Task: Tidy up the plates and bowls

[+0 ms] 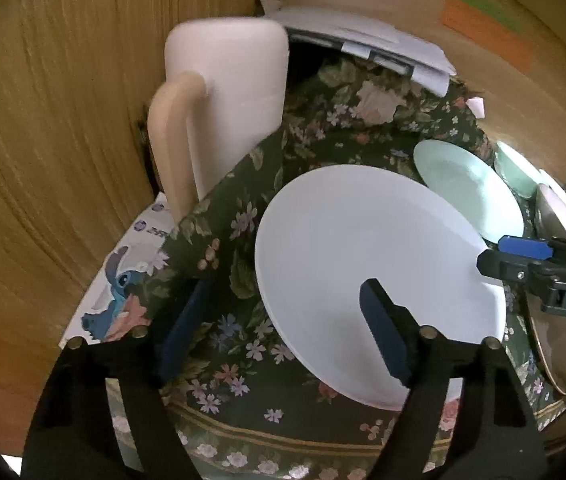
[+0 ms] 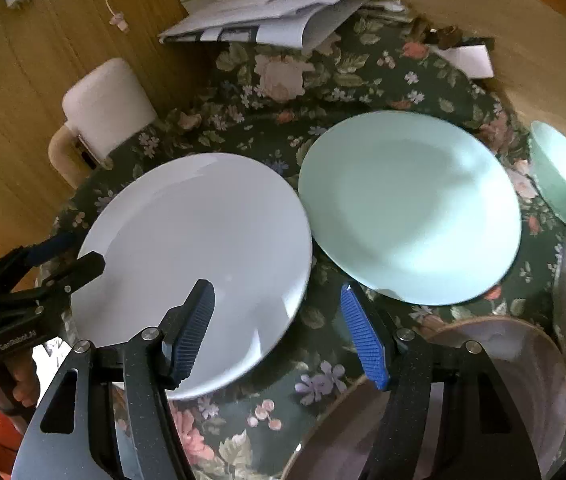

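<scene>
The left tool has its 2 fingers wide apart and holds nothing. The white plate lies flat on the flowered surface, right in front of it, under its right finger. The right tool is spread apart too, gripping nothing. The white plate is under its left finger. The green plate sits ahead to its right, touching the white one.
</scene>
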Demonstrator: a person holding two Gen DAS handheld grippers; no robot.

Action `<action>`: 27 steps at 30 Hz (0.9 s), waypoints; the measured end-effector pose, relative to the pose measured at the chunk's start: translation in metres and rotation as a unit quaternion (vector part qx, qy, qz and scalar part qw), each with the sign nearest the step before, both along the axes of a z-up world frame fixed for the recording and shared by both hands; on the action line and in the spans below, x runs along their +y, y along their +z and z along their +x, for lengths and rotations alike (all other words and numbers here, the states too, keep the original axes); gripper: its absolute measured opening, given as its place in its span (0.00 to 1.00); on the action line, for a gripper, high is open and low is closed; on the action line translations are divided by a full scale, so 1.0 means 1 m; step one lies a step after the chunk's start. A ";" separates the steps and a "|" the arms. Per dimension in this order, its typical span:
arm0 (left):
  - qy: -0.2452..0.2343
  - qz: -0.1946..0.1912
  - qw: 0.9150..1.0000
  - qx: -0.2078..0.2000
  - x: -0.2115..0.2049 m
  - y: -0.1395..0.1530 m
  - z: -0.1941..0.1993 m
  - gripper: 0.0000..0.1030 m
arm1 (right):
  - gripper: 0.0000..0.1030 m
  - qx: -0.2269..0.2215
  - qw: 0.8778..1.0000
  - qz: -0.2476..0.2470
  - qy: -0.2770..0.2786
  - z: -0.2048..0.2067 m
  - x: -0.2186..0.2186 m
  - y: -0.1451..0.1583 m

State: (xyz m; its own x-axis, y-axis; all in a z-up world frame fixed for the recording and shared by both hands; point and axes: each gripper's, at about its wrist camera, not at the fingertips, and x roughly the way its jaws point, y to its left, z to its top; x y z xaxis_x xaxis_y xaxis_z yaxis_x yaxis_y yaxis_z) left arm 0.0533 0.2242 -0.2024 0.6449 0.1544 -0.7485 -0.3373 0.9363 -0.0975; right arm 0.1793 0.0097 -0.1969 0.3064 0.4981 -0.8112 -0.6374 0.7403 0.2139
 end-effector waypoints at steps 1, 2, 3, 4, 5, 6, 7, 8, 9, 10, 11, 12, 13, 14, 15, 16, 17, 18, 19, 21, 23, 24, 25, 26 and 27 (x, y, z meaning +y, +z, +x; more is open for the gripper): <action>0.001 0.000 1.000 0.001 0.001 -0.002 0.001 0.73 | 0.61 0.005 1.000 0.000 0.001 0.001 0.001 -0.001; 0.001 0.003 1.000 0.004 0.001 -0.004 0.002 0.71 | 0.60 0.008 1.000 0.001 0.001 0.003 0.002 -0.002; -0.001 0.003 1.000 0.005 0.001 -0.005 0.003 0.70 | 0.59 0.011 1.000 0.001 0.001 0.004 0.002 -0.003; -0.003 0.001 1.000 0.007 0.002 -0.006 0.003 0.68 | 0.58 0.014 1.000 0.001 0.002 0.005 0.003 -0.003; -0.005 0.000 1.000 0.007 0.003 -0.008 0.004 0.65 | 0.54 0.016 1.000 0.000 0.003 0.007 0.004 -0.004; -0.006 -0.004 1.000 0.011 0.004 -0.010 0.005 0.63 | 0.51 0.020 1.000 -0.001 0.004 0.008 0.005 -0.005; -0.007 -0.009 1.000 0.015 0.005 -0.011 0.005 0.59 | 0.50 0.022 1.000 -0.002 0.005 0.008 0.006 -0.005; -0.007 -0.012 1.000 0.019 0.006 -0.012 0.007 0.55 | 0.47 0.025 1.000 -0.003 0.005 0.009 0.006 -0.007; -0.007 -0.017 1.000 0.019 0.007 -0.013 0.007 0.54 | 0.45 0.028 1.000 -0.004 0.006 0.010 0.007 -0.008; -0.007 -0.023 1.000 0.019 0.008 -0.014 0.007 0.54 | 0.44 0.032 0.999 -0.005 0.006 0.010 0.007 -0.009; -0.007 -0.027 0.999 0.018 0.009 -0.014 0.007 0.51 | 0.43 0.034 0.999 -0.004 0.005 0.011 0.008 -0.010; -0.008 -0.030 0.999 0.017 0.009 -0.013 0.007 0.49 | 0.42 0.034 0.999 -0.004 0.005 0.014 0.010 -0.011; -0.010 -0.034 0.999 0.016 0.009 -0.013 0.008 0.44 | 0.41 0.035 0.999 -0.003 0.005 0.015 0.011 -0.011; -0.013 -0.036 0.999 0.017 0.008 -0.012 0.009 0.43 | 0.40 0.035 0.999 -0.002 0.005 0.015 0.011 -0.011; -0.016 -0.037 0.999 0.019 0.007 -0.012 0.010 0.42 | 0.39 0.036 0.999 -0.002 0.005 0.016 0.012 -0.011; -0.022 -0.038 0.999 0.021 0.005 -0.012 0.011 0.42 | 0.39 0.036 0.999 -0.002 0.005 0.016 0.012 -0.011; -0.026 -0.039 0.999 0.021 0.004 -0.012 0.012 0.41 | 0.39 0.035 0.999 -0.003 0.006 0.016 0.013 -0.012; -0.030 -0.040 0.998 0.022 0.002 -0.012 0.013 0.41 | 0.39 0.033 0.999 -0.004 0.007 0.015 0.014 -0.012; -0.028 -0.036 0.999 0.023 0.001 -0.012 0.014 0.41 | 0.38 0.031 0.999 -0.006 0.010 0.015 0.016 -0.012; -0.024 -0.038 0.999 0.024 0.001 -0.012 0.014 0.41 | 0.37 0.023 1.000 -0.012 0.013 0.013 0.020 -0.012; -0.022 -0.046 0.998 0.026 0.003 -0.012 0.016 0.41 | 0.37 0.014 1.000 -0.017 0.014 0.011 0.022 -0.012; -0.021 -0.047 0.998 0.027 0.003 -0.012 0.017 0.41 | 0.37 0.013 1.000 -0.018 0.014 0.011 0.023 -0.013; -0.019 -0.045 0.998 0.028 0.002 -0.012 0.017 0.41 | 0.37 0.012 1.000 -0.018 0.012 0.011 0.024 -0.013; -0.018 -0.043 0.998 0.029 0.002 -0.012 0.017 0.41 | 0.36 0.014 1.000 -0.017 0.011 0.011 0.024 -0.013; -0.016 -0.040 0.999 0.028 0.000 -0.011 0.017 0.41 | 0.36 0.016 1.000 -0.015 0.011 0.012 0.023 -0.013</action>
State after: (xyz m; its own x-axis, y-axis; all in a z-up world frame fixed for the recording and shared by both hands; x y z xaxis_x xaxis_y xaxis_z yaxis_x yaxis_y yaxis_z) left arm 0.0705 0.2245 -0.2135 0.6048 0.0731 -0.7930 -0.3139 0.9370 -0.1531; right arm 0.1909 0.0324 -0.2096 0.2694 0.4790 -0.8355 -0.6460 0.7333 0.2121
